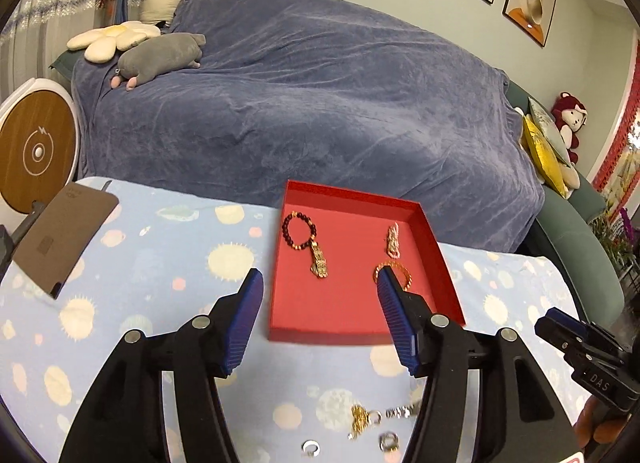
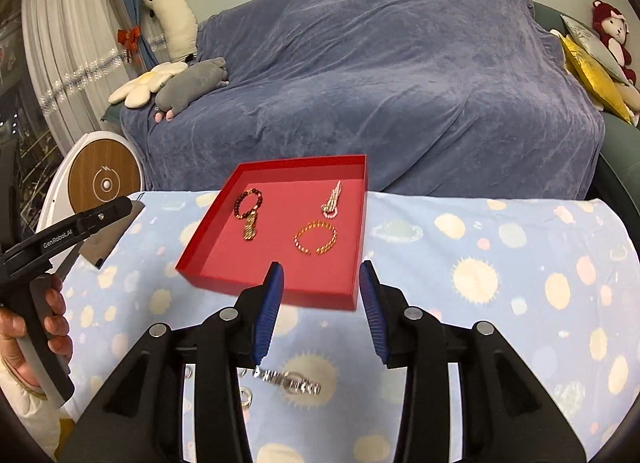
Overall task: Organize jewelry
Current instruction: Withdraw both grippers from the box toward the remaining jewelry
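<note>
A red tray [image 1: 352, 315] [image 2: 276, 291] lies on the patterned cloth. In it lie a dark bead bracelet [image 1: 298, 229] [image 2: 247, 203] with a gold charm, a pearl piece [image 1: 393, 241] [image 2: 332, 201] and a gold bangle [image 1: 406, 273] [image 2: 316, 238]. My left gripper [image 1: 320, 287] is open and empty over the tray's near part. My right gripper [image 2: 322, 279] is open and empty above the tray's front edge. A silver watch [image 2: 290, 381] [image 1: 402, 411], a gold chain [image 1: 360, 421] and silver rings [image 1: 310, 447] [image 2: 246, 397] lie on the cloth below the grippers.
A brown card [image 1: 64, 239] lies at the table's left edge. A sofa under a blue-grey cover [image 1: 304, 103] [image 2: 380, 83] stands behind the table with plush toys [image 1: 160, 55]. A round white and wood device [image 1: 36, 151] stands at the left.
</note>
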The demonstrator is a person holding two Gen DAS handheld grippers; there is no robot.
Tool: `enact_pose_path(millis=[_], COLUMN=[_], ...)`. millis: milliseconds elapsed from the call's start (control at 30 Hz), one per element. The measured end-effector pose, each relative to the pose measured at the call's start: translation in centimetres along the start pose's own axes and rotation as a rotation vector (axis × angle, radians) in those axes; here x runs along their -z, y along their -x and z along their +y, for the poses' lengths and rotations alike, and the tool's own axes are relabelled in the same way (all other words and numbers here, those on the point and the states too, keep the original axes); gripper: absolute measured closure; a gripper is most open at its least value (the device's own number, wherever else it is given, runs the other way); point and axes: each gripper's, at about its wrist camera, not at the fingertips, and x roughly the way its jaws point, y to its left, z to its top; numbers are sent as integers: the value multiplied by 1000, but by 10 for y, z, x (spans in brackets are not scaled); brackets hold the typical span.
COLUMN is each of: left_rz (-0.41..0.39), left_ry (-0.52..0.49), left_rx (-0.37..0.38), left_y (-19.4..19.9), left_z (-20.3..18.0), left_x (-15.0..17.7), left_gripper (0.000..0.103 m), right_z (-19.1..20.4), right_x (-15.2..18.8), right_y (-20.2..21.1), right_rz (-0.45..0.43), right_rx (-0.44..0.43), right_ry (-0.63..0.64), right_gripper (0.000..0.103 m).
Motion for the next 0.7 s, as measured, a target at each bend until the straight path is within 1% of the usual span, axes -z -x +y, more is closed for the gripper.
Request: enact_pose_path(millis=[67,133,233,300,400,533,600,700], left_rz=[12,19,69,85,112,149,168,193], left_ry=[5,3,-1,-6,-21,-22,-17,-21], left_rx=[-2,-24,-37,-50,-60,-65,-81,-80], left_y=[12,20,17,15,6,-6,-12,-19], left_z=[1,1,2,4,6,11,15,17], left_x=[21,43,72,87,104,118,125,134], left_gripper=[46,46,46,46,46,46,46,46], right_z=[2,4,5,4,7,24,33,46], right_x=[18,36,62,77,97,120,125,127], right_y=[14,22,19,12,-8,-32,-41,-51], right_rz=[1,2,34,54,111,172,195,208], right_rx=[-9,-1,-17,-17,-16,-11,-37,-53], right_ry=[0,3,-9,-11,-2,57,64,86], right_gripper=[62,61,61,61,61,61,61,61])
